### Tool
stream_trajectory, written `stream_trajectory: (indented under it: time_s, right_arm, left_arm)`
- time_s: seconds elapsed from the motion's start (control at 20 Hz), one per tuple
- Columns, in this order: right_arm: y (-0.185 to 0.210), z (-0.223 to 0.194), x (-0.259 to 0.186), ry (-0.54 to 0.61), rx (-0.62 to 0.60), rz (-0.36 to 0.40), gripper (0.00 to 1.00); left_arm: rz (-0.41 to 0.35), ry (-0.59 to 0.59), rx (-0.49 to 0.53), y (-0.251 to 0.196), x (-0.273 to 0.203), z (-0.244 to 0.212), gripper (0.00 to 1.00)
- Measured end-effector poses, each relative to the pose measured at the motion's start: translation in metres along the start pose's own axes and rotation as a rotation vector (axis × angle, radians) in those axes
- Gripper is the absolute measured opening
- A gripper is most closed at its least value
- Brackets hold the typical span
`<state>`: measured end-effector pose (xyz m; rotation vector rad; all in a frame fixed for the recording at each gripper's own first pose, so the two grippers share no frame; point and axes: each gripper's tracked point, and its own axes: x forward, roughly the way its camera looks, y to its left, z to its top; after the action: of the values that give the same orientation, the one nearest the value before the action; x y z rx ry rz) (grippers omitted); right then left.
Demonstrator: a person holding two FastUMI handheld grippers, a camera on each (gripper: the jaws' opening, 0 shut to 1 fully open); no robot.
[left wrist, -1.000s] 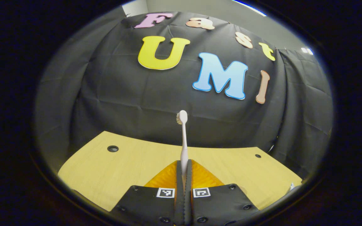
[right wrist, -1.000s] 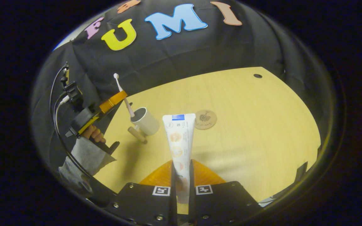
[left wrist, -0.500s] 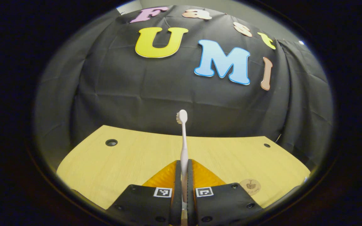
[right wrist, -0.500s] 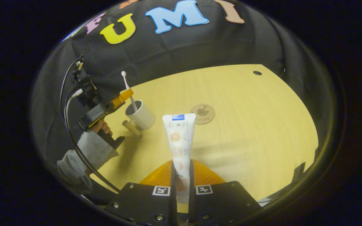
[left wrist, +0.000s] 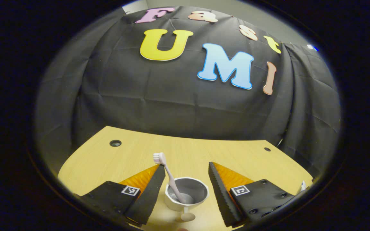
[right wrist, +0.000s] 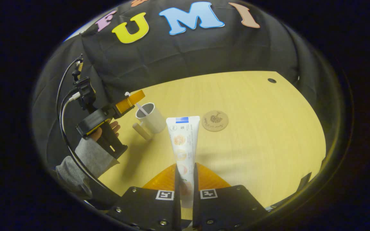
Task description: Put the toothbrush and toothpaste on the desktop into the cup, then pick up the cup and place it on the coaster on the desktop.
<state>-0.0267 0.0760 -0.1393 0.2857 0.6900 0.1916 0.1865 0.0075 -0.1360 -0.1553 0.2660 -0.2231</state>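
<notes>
In the left gripper view, the left gripper (left wrist: 186,179) has its two fingers spread wide apart, and it holds nothing. The left finger (left wrist: 149,192) stands on one side of the cup (left wrist: 187,193) and the right finger on the other side, so the white cup sits between them on the wooden desktop (left wrist: 133,154). The toothbrush (left wrist: 169,177) is inside the cup. It leans to the left, its bristle head is up near the tip of the left finger, and its lower end rests on the bottom of the cup. I cannot tell if the head touches that finger. Just in front of the cup, a small round wooden end is visible.

In the right gripper view, from the left: a hand (right wrist: 103,133) in a grey sleeve holds the other gripper just beside the cup (right wrist: 151,118), with cables going up from it. The toothbrush handle sticks out of the cup. A short wooden stick (right wrist: 141,131) lies on the desktop, touching the cup's base. In the middle, the right gripper (right wrist: 185,186) has its fingers pressed on the toothpaste (right wrist: 183,144), which stands upright above the desktop with the flat end up. To the right of the tube, the round coaster (right wrist: 215,120) lies on the desktop, apart from the cup.
</notes>
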Motion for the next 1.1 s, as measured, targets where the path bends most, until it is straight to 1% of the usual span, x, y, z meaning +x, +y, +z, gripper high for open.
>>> stream_trajectory:
  time_s: [0.15,0.2,0.25,0.3,0.35,0.45,0.5,0.55,0.6,0.65,0.7,0.75,0.95,1.0,1.05,1.1]
  right_arm:
    - [0.012,0.027,0.007,-0.053,-0.050,0.027,0.14]
    - [0.017,0.037,0.010,-0.075,-0.064,0.038,0.14]
    - [0.023,0.049,0.013,-0.097,-0.078,0.050,0.15]
    - [0.028,0.061,0.017,-0.120,-0.092,0.060,0.14]
    - [0.034,0.073,0.022,-0.144,-0.104,0.073,0.15]
    - [0.051,0.096,0.032,-0.191,-0.127,0.107,0.14]
    - [0.059,0.107,0.037,-0.214,-0.139,0.126,0.15]
    - [0.066,0.116,0.042,-0.234,-0.152,0.143,0.15]
    - [0.075,0.124,0.048,-0.252,-0.165,0.160,0.14]
    - [0.082,0.131,0.053,-0.268,-0.176,0.177,0.14]
    - [0.091,0.139,0.058,-0.285,-0.187,0.192,0.14]
    - [0.098,0.145,0.063,-0.301,-0.198,0.205,0.15]
    - [0.114,0.158,0.082,-0.334,-0.228,0.245,0.15]
    - [0.119,0.164,0.090,-0.345,-0.233,0.248,0.10]
    - [0.122,0.167,0.095,-0.351,-0.239,0.249,0.15]
    - [0.125,0.170,0.098,-0.359,-0.243,0.248,0.15]
  left_arm:
    - [0.016,0.002,-0.009,0.003,-0.018,0.002,0.90]
    - [0.019,-0.004,-0.012,0.004,-0.024,0.005,0.94]
    - [0.024,-0.006,-0.012,0.004,-0.029,0.007,0.90]
    - [0.027,-0.004,-0.010,0.005,-0.034,0.007,0.90]
    - [0.032,-0.001,-0.008,0.006,-0.038,0.007,0.94]
    - [0.040,0.003,-0.011,0.010,-0.048,0.008,0.94]
    - [0.043,0.004,-0.016,0.011,-0.052,0.009,0.99]
    - [0.049,0.006,-0.019,0.015,-0.057,0.009,1.00]
    - [0.054,0.008,-0.020,0.017,-0.062,0.009,0.94]
    - [0.061,0.010,-0.019,0.019,-0.067,0.010,0.94]
    - [0.069,0.015,-0.019,0.022,-0.072,0.009,0.94]
    - [0.074,0.011,-0.018,0.023,-0.079,0.011,1.00]
    - [0.080,0.029,-0.024,0.029,-0.091,0.007,1.00]
    - [0.079,0.032,-0.023,0.030,-0.092,0.006,1.00]
    - [0.079,0.037,-0.023,0.029,-0.094,0.007,1.00]
    - [0.075,0.043,-0.025,0.028,-0.096,0.005,1.00]
